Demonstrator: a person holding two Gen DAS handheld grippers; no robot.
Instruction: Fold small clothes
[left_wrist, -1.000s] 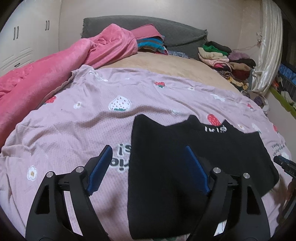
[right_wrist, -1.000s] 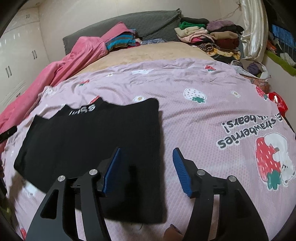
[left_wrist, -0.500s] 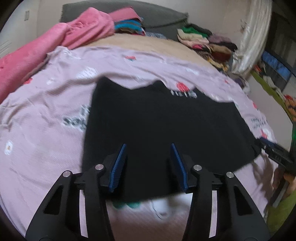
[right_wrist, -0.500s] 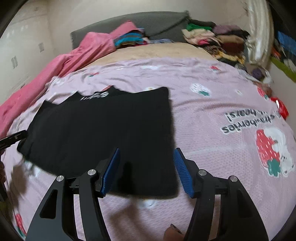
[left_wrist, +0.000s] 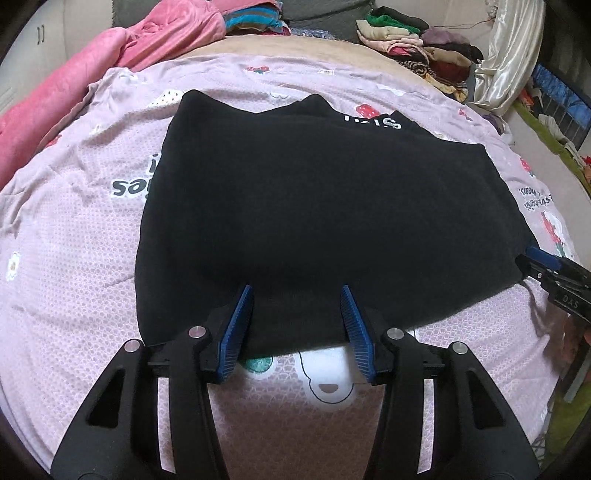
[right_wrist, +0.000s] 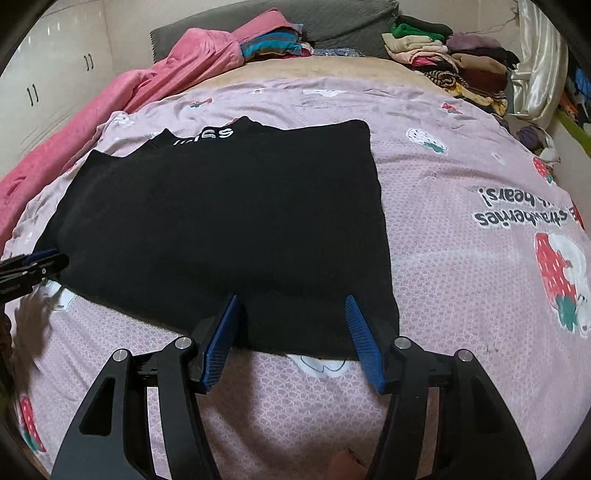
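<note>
Black garment (left_wrist: 325, 206): lies spread flat on the pink strawberry-print bedsheet (left_wrist: 66, 266), near the front of the bed; white lettering shows at its far edge, and its near hem faces both grippers.
Layering: the far edge shows stepped outlines, so it looks already doubled over at least once, though the dark cloth hides the layers.
Left gripper (left_wrist: 297, 295): jaws parted, nothing pinched; the blue pads straddle the near hem toward the garment's left side. The jaws have just been closing, with only the hem's edge lying in the gap and no pad pressing on it.
Right gripper (right_wrist: 291, 302): jaws parted and empty, poised over the near hem toward the garment's right corner; pads apart from the cloth as far as can be told.
Step in hand: both grippers lining up on the near hem, judged to be the approach for the next fold.
Next move: likely calls for each gripper to nip the hem, catching every layer, then lift and carry it toward the far edge evenly.
Risk: uneven lift would skew the fold, or the sheet could be caught with the hem.
Surroundings: pink blanket (left_wrist: 92, 62) far left, stacked folded clothes (left_wrist: 417, 48) far right.
</note>
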